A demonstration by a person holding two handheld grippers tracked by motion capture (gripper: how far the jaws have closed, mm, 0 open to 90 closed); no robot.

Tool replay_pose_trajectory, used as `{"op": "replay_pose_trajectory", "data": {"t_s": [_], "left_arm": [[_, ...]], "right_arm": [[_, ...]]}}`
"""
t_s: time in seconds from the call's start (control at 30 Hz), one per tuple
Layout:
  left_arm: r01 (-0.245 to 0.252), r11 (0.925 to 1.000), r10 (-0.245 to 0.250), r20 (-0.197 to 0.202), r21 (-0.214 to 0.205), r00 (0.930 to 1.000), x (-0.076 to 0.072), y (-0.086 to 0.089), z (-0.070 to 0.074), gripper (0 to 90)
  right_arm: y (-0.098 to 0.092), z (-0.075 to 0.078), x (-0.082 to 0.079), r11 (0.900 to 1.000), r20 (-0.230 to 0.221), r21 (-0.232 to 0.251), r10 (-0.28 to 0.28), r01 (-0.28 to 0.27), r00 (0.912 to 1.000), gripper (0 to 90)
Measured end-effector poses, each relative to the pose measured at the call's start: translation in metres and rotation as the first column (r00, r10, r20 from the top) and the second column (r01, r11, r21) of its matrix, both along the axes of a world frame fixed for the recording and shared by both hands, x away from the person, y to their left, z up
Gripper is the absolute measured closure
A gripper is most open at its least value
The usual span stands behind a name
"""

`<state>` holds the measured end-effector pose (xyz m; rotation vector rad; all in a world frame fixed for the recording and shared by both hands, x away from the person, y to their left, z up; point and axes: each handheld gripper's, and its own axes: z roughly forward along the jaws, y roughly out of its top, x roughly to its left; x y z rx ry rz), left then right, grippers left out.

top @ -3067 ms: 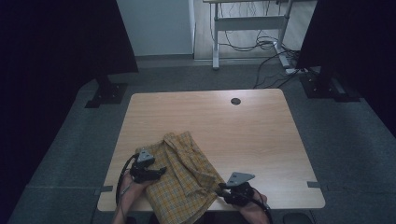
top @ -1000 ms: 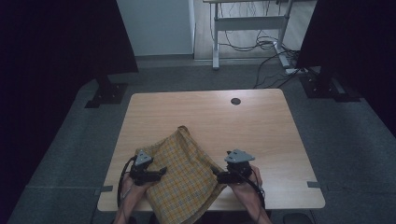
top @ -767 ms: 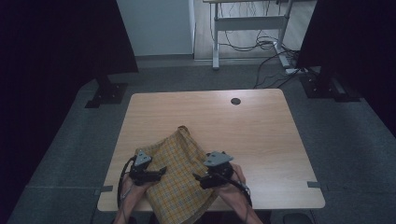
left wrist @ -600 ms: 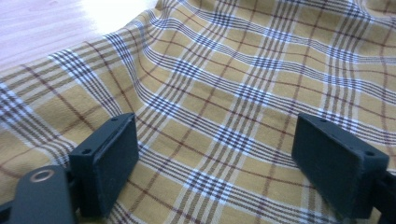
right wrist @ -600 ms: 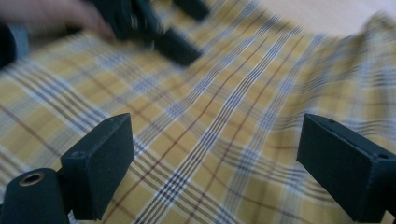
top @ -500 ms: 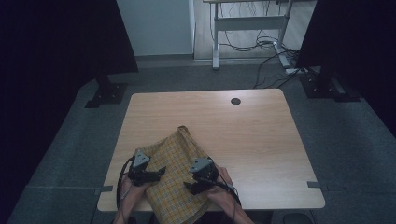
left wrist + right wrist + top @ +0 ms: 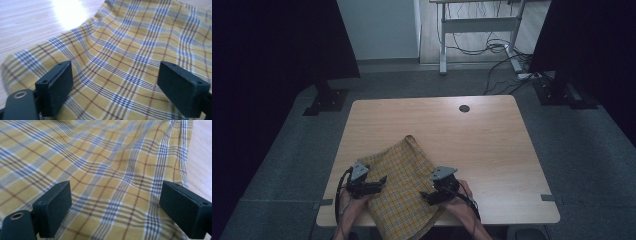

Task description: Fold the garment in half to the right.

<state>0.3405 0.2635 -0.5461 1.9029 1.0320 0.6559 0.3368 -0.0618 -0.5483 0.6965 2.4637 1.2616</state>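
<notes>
Hand-held gripper on the left, jaws just opened wide, hovers over the yellow plaid cloth at the surface's near edge; right hand-held gripper, also open, has moved inward onto it, likely for another fold

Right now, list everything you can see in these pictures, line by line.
cloth: one, yellow plaid with blue-white and dark red stripes, on the near part of the table, its near end hanging over the front edge
table: one, light wood, centre of the high view
hole: one, dark and round, near the table's far edge
desk frame: one, grey metal, on the floor beyond the table, with cables under it
dark stands: two, black, one at each far corner of the table
left gripper: one, black, jaws open above the cloth's left side
right gripper: one, black, jaws open above the cloth's right edge
hands: two, at the table's near edge
</notes>
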Motion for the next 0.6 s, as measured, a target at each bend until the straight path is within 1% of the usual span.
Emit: {"op": "replay_pose_trajectory", "data": {"t_s": [0.07, 0.1, 0.23, 0.3, 0.37, 0.5, 0.57, 0.6], "left_arm": [[-0.009, 0.9996, 0.009, 0.002, -0.026, 1.0, -0.001, 0.004, 0.001, 13.1], [-0.012, 0.9995, 0.012, 0.001, -0.029, 0.9999, -0.002, 0.005, 0.001, 13.1], [-0.032, 0.999, 0.033, 0.015, -0.032, 0.9994, -0.005, 0.013, 0.003, 13.2], [-0.054, 0.9981, 0.055, 0.019, -0.028, 0.9983, -0.005, 0.018, 0.003, 13.2], [-0.079, 0.9967, 0.079, 0.016, -0.017, 0.9967, -0.003, 0.023, 0.001, 13.0], [-0.115, 0.9917, 0.114, -0.015, -0.058, 0.9934, 0.002, 0.036, -0.004, 13.3], [-0.131, 0.9902, 0.13, -0.031, -0.047, 0.991, 0.004, 0.038, -0.005, 12.9], [-0.142, 0.9886, 0.14, -0.034, -0.051, 0.9895, 0.004, 0.041, -0.006, 13.0]], "right_arm": [[-0.001, 0.005, -0.003, 0.9998, 0.008, 0.013, 0.018, -0.018, 0.9998, 10.6], [-0.001, 0.007, -0.005, 0.9995, 0.012, 0.016, 0.027, -0.027, 0.9996, 10.7], [-0.004, 0.013, -0.012, 0.9979, 0.025, 0.021, 0.061, -0.062, 0.9978, 10.7], [-0.005, 0.014, -0.014, 0.9968, 0.026, 0.013, 0.078, -0.078, 0.9966, 10.8], [-0.006, 0.012, -0.016, 0.9957, 0.019, -0.001, 0.093, -0.093, 0.9955, 10.8], [-0.01, 0.002, -0.021, 0.9916, 0.001, -0.037, 0.124, -0.124, 0.9923, 10.8], [-0.012, -0.002, -0.022, 0.9897, 0.003, -0.042, 0.137, -0.137, 0.9906, 10.8], [-0.01, -0.005, -0.023, 0.9853, 0.004, -0.082, 0.15, -0.15, 0.9886, 11.1]]}}
